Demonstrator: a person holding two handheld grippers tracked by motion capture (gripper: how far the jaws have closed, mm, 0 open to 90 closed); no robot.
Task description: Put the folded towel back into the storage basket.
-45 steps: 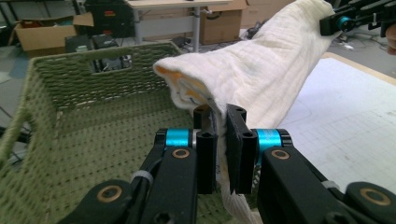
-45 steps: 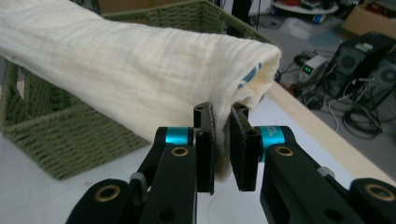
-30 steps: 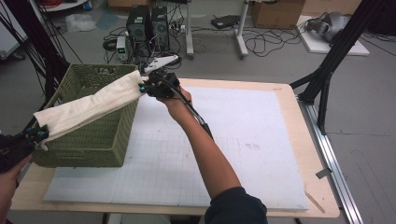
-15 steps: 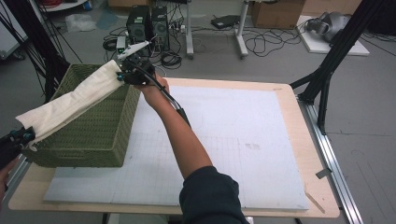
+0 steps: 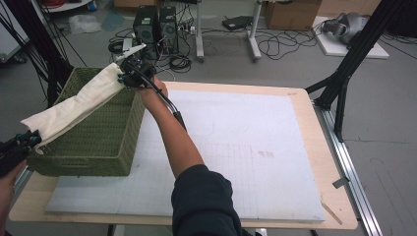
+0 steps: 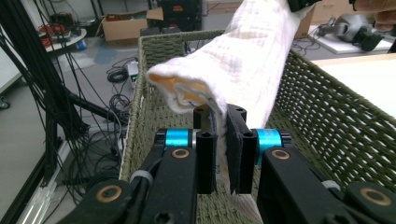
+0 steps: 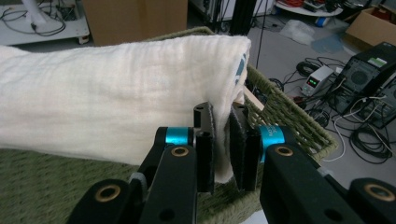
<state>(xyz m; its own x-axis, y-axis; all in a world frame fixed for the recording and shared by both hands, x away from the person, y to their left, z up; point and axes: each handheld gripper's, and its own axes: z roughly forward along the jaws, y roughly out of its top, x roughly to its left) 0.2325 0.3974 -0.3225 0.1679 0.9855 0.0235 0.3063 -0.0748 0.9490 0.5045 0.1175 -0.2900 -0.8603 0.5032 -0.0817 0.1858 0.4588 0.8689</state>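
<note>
**Cloth stretched over the green basket**

Swinging leftward since a second ago, the right gripper (image 5: 129,69) is now sitting above the far corner of the woven green basket (image 5: 105,142), where earlier it was hovering near the basket's right edge; the left one has barely shifted.

Starting at the left, the left gripper (image 5: 23,142) is hanging at the basket's near left corner, its jaws clamped tight on one end of the folded cream cloth (image 5: 78,105), with the fabric pinched between the black pads. From there the cloth is running up and across the open basket, held clear of the rim. At its far end the right gripper is pinching the other edge just as firmly, the person's forearm reaching across the white mat (image 5: 236,152) on the table (image 5: 322,147). A bit of blue print is peeking from the cloth's fold in the right gripper view, too small to read.
</note>
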